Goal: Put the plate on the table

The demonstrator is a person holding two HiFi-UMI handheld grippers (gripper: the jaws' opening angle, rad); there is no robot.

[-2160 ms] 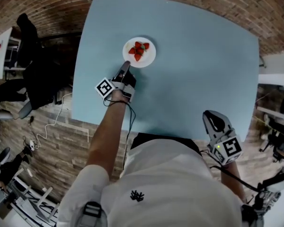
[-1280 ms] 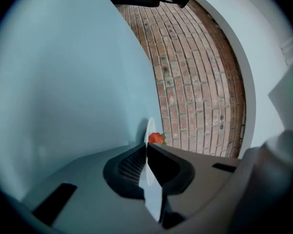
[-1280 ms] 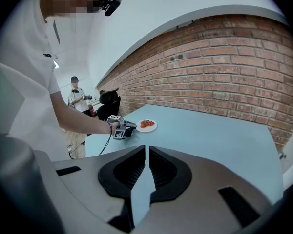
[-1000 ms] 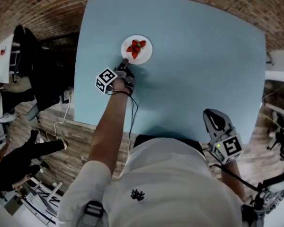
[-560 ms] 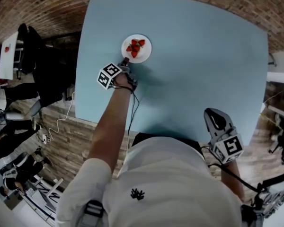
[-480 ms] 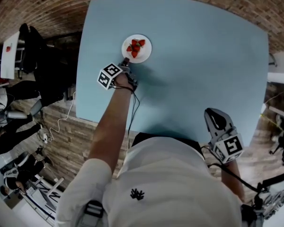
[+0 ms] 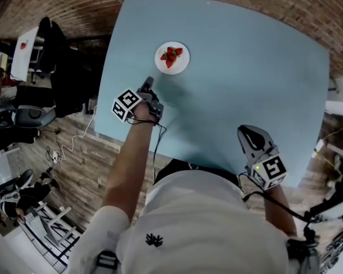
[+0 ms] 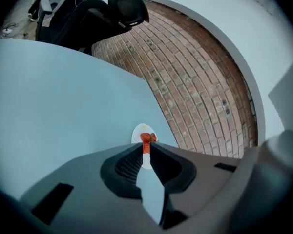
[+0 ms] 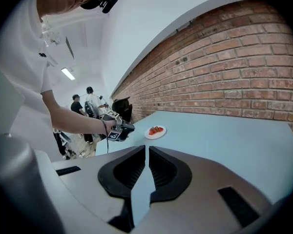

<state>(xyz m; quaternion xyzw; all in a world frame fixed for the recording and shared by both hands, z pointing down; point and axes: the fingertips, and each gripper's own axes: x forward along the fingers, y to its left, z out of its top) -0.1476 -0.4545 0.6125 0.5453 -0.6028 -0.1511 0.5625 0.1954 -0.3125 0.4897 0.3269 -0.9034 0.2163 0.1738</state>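
Note:
A small white plate [image 7: 172,58] with a few red strawberries [image 7: 171,55] rests flat on the pale blue table [image 7: 246,67], toward its far left. My left gripper [image 7: 148,83] hovers over the table a short way on my side of the plate, apart from it, jaws shut with nothing between them. In the left gripper view the plate [image 8: 136,134] shows just past the left gripper's [image 8: 145,148] tips. My right gripper [image 7: 247,133] is held at the table's near edge, shut and holding nothing. The right gripper view shows the plate [image 9: 156,131] far beyond the right gripper [image 9: 147,148].
A brick floor surrounds the table. Black office chairs [image 7: 57,50] and seated people are at the left, and a white cable [image 7: 68,147] lies on the floor. The table's left edge [image 7: 106,90] runs close to my left hand.
My left gripper has drawn back from the plate's rim toward me. The plate stays flat on the table. My right gripper has hardly moved.

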